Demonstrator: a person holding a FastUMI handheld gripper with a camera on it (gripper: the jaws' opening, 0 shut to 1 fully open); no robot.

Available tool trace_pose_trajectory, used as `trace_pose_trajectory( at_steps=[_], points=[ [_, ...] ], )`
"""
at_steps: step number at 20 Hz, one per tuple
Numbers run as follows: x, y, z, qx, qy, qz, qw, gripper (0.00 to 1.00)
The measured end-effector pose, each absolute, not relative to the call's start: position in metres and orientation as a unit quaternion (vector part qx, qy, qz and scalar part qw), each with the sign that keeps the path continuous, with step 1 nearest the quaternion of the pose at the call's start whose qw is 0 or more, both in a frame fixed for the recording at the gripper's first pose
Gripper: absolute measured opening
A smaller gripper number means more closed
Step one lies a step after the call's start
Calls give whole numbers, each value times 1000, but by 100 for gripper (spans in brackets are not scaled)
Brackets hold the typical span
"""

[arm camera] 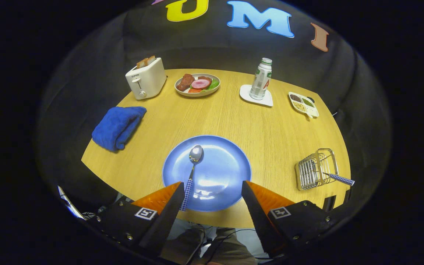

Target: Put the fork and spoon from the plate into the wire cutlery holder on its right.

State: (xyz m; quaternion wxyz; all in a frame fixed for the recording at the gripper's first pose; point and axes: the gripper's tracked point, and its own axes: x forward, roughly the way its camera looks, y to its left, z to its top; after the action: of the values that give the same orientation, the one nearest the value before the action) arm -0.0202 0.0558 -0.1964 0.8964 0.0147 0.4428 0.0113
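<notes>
Spoon (193, 167) lies lengthwise on plate (206, 173), bowl pointing away; gripper (212, 193) wide open, apparently empty.

Gripper (212, 193): held above the table's near edge, looking forward and down
Fingers (168, 209): spread wide apart, nothing pressed between them (the gap is broad)
Left finger: its inner edge lies beside a checked handle; contact cannot be told
Right finger: free

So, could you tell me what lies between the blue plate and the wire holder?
Only bare tabletop, in the gripper view. The plate carries the spoon; the holder stands apart. The gripper is open.
</notes>
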Motion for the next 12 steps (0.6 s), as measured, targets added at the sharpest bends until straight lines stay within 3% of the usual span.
trace_pose_trajectory(
  at_steps=[12],
  points=[
    [-17, 80, -256, -6, 511, 0, 860, 96]
  ],
)
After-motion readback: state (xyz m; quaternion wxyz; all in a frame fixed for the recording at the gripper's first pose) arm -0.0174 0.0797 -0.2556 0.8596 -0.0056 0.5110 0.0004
